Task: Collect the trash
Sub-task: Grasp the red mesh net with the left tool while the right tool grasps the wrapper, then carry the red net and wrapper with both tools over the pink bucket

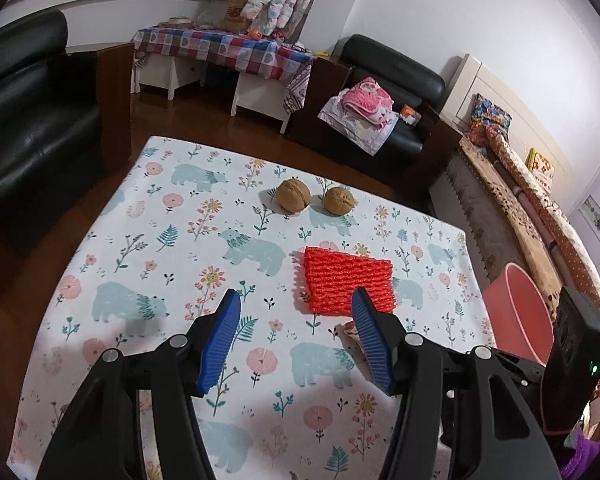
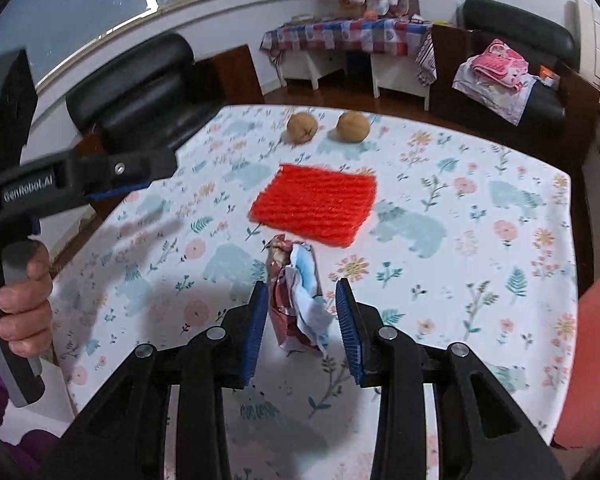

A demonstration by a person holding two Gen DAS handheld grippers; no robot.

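Observation:
A crumpled red, white and blue wrapper lies on the floral tablecloth. My right gripper is open, its blue pads on either side of the wrapper, not closed on it. A red foam fruit net lies flat beyond it, also in the left wrist view. Two walnuts sit at the far edge. My left gripper is open and empty above the table, just near of the net. It shows from the side in the right wrist view.
A pink plastic bin stands off the table's right edge, seen as a pink blur in the right wrist view. Black sofas, a checked side table and floor lie beyond the table.

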